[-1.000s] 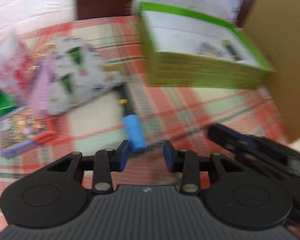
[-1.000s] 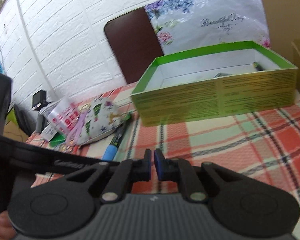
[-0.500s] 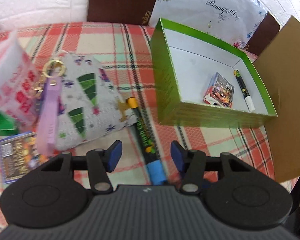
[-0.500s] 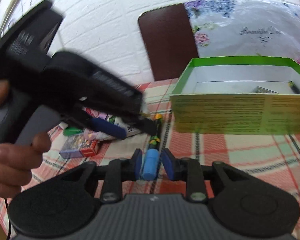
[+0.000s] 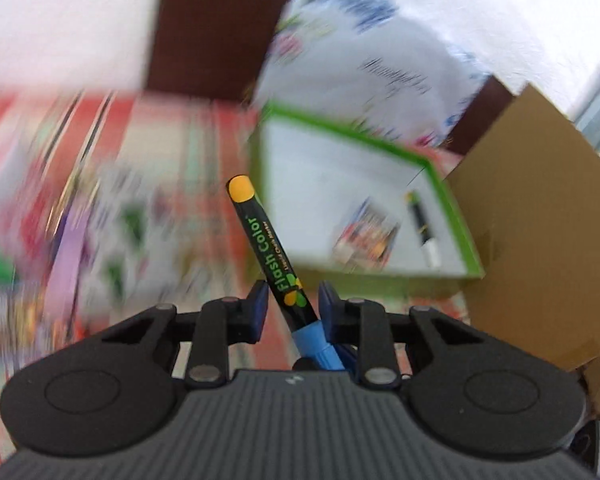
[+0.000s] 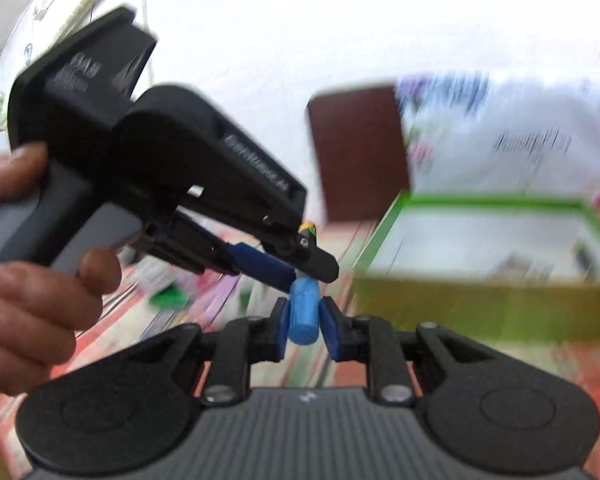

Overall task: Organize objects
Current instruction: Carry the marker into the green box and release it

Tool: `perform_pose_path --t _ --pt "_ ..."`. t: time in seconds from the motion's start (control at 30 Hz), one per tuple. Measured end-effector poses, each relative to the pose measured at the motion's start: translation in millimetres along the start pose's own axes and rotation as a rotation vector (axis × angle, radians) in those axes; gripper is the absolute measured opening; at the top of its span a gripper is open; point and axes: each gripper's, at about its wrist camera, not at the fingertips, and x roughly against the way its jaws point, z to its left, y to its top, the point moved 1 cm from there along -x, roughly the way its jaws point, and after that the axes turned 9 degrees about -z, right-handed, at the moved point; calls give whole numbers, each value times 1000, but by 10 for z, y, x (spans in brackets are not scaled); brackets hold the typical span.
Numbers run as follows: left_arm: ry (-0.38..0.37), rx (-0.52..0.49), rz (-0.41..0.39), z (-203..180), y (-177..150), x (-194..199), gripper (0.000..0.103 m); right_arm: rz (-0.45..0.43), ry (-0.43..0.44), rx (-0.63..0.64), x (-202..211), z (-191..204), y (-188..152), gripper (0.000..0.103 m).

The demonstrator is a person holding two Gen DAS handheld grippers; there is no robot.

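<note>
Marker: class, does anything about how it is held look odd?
Yes. The marker hangs askew in the air with both grippers on it: the left gripper on its black barrel, the right gripper on its blue cap. Both have just been closing on it.

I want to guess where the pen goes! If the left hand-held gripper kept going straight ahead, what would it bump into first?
Probably the green box, by its near wall; blur hides depth. The left hand-held gripper carries a pen.

A glossy black plastic barrel is shown on the marker [image 5: 269,253]; its cap [image 6: 304,312] looks smooth blue plastic; the box [image 5: 466,236] appears cardboard; the grippers' housing [image 5: 292,428] is ribbed matt plastic.
</note>
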Motion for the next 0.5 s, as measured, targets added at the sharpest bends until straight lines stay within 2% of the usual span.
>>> perform_pose_path --t 0.1,0.17,0.27,0.37,0.43,0.5 --pt "-13 -94 -33 -264 236 -263 29 -42 -76 -1 -150 -206 138 18" --pt "-28 -124 -18 -373 337 -545 29 -38 -135 -26 -338 -396 191 18" --pt "-1 -153 16 -417 410 -998 29 21 -176 -102 -620 -718 174 18" --pt "67 -184 34 -394 414 -1292 31 56 -219 -128 -865 -879 96 20" --pt "106 -192 39 -325 397 -1341 31 46 -242 -109 -868 -907 41 22" --pt "92 -166 38 -215 369 -1208 31 24 -234 -117 -801 -905 29 22"
